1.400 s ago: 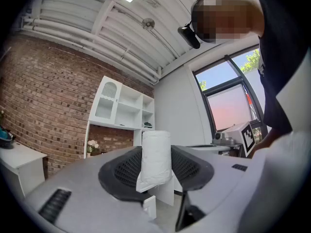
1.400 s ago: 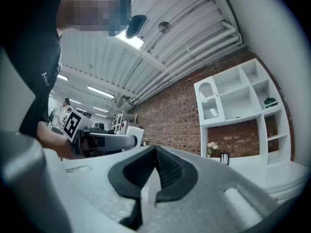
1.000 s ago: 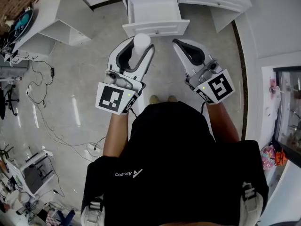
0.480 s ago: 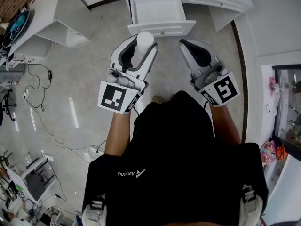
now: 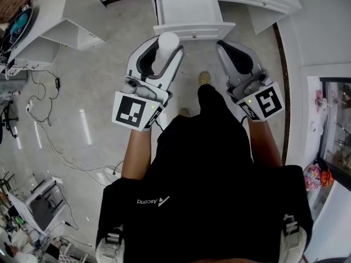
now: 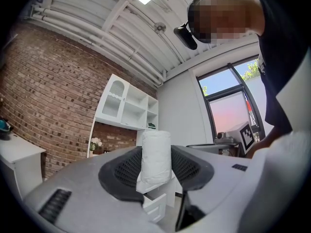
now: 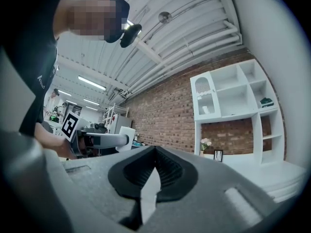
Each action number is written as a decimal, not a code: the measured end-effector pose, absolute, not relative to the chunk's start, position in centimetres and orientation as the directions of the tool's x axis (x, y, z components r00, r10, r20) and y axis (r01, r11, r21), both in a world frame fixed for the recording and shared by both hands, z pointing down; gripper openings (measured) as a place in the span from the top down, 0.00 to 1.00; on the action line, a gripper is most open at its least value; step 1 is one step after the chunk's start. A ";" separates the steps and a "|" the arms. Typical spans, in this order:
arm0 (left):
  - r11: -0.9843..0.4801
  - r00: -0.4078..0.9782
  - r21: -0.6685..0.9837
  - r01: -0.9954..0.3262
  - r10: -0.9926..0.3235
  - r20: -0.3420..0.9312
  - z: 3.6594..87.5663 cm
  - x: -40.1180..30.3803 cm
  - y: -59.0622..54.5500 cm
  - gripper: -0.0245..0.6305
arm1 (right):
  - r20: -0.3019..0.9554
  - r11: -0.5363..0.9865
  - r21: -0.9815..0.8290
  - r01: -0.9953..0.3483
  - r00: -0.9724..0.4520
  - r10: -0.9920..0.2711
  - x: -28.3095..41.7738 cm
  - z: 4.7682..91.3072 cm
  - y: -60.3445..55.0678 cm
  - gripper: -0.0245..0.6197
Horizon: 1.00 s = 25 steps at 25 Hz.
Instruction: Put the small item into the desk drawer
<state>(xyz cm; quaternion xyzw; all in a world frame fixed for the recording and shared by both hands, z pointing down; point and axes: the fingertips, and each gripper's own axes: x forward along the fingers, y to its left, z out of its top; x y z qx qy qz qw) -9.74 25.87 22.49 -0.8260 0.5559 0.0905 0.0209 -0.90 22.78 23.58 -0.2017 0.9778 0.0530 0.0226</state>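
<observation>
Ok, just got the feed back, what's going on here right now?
A person stands facing a white desk whose drawer is pulled open. The left gripper has its jaws clamped on a small white roll, held upright close to the drawer's front but not over the opening. The right gripper is alongside, jaws shut with nothing between them. The drawer's inside looks bare, so the roll is not in yet.

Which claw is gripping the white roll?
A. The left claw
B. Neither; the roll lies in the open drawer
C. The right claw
A: the left claw has its jaws pressed on both sides of the white roll, while the right claw is shut with nothing in it.
</observation>
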 end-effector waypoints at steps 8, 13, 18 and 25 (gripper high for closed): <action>-0.357 0.348 0.047 -0.933 -0.927 -0.140 23.3 -11.4 21.5 0.70 | -0.087 0.919 0.075 -0.388 -0.920 -0.382 -2.3 24.3 17.6 0.96; -0.348 0.343 0.035 -0.937 -0.933 -0.109 24.1 -11.8 15.7 0.70 | -0.088 0.918 0.075 -0.389 -0.920 -0.382 -2.3 24.7 11.5 0.96; -0.331 0.329 0.020 -0.943 -0.942 -0.071 25.3 -11.7 9.0 0.70 | -0.084 0.925 0.074 -0.372 -0.927 -0.366 -2.4 25.5 4.4 0.96; -0.302 0.302 -0.003 -0.953 -0.953 -0.006 26.9 -12.4 -0.3 0.70 | -0.069 0.944 0.091 -0.316 -0.948 -0.310 -3.7 26.5 -5.0 0.96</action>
